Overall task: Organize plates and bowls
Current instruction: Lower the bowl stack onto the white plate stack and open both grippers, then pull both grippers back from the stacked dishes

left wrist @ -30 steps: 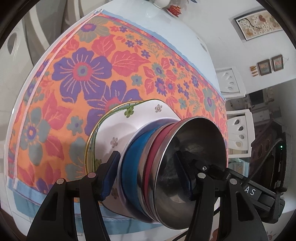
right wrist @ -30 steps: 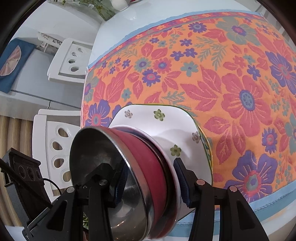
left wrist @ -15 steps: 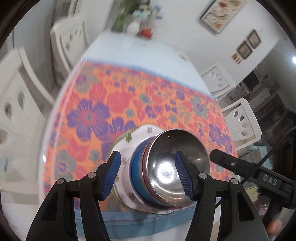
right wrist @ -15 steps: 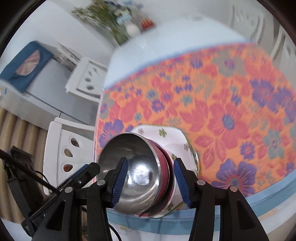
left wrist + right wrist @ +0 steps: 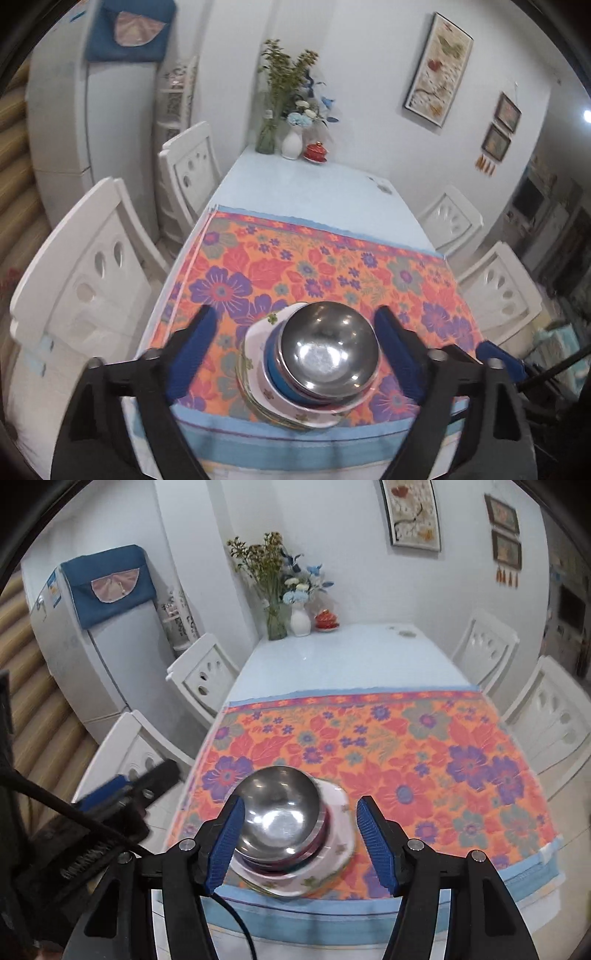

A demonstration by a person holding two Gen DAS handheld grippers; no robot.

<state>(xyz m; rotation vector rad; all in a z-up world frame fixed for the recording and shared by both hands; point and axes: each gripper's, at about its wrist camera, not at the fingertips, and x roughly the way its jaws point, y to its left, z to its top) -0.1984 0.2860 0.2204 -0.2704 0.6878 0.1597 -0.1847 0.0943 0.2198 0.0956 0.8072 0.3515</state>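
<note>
A stack stands near the front edge of the floral cloth (image 5: 332, 266). A steel bowl (image 5: 328, 356) sits on top, over a red bowl and a blue bowl (image 5: 275, 382), on white floral plates (image 5: 258, 391). The stack also shows in the right wrist view, with the steel bowl (image 5: 279, 812) above the plates (image 5: 336, 845). My left gripper (image 5: 293, 356) is open and empty, held back above the stack. My right gripper (image 5: 299, 842) is open and empty, also back from it.
White chairs stand on the left (image 5: 85, 280) and right (image 5: 498, 291) of the table. Vases with flowers (image 5: 291, 140) and a small red pot (image 5: 316, 151) sit at the far end. A fridge (image 5: 96, 638) stands at the left. The other gripper shows at the left edge (image 5: 122, 794).
Both grippers have pulled up and back from the stack, which now looks small and stays on the cloth. Both stay open.
</note>
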